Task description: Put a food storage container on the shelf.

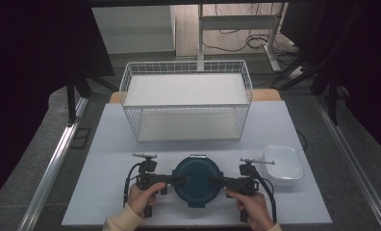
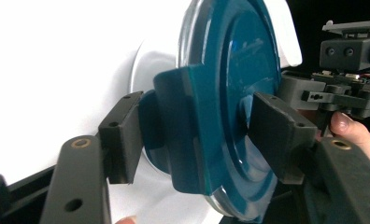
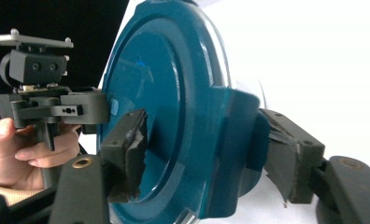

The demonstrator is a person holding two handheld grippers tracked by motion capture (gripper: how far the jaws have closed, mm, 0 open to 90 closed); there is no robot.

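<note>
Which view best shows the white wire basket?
The high view: the white wire basket stands whole behind the round blue lid that both grippers clamp. The gripper views give close-ups of that lid, not the basket.

1. Left gripper (image 1: 179, 180): black body, brass-ringed screw holes in the jaw arms, black cable.
2. Right gripper (image 1: 216, 181): black, grey top plate, frayed pad (image 3: 132, 154).
3. Sleeves (image 1: 122, 221): cream.
</note>
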